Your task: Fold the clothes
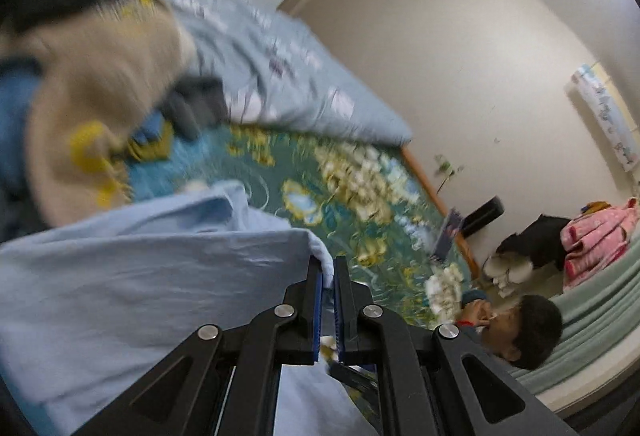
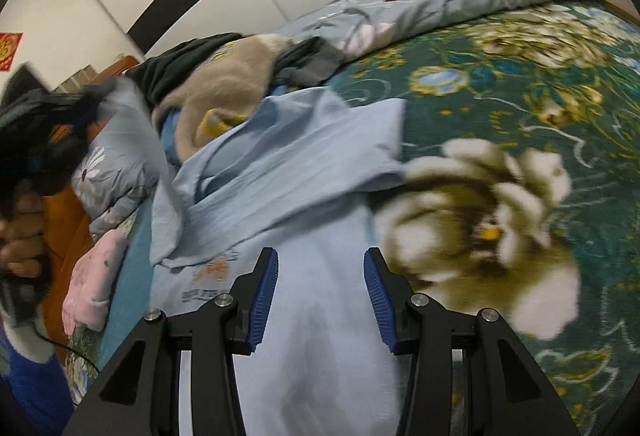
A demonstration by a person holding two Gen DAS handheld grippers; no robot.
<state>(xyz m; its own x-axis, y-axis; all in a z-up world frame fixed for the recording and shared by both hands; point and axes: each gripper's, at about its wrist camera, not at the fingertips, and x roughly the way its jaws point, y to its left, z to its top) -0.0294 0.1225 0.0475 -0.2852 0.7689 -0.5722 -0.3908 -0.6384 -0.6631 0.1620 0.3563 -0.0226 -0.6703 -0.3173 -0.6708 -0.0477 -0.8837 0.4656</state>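
While left tongs (image 1: 328,268) pinch the blue shirt (image 1: 140,276), only the right-wrist view shows, perhaps, print.

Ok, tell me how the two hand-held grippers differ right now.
The left hand-held gripper has its jaws shut, while the right hand-held gripper has its jaws apart. The left one pinches an edge of the light blue shirt; the right one holds nothing and only hovers over that shirt. Both have black linkages and blue ribbed pads, and both point down at the floral bedspread.
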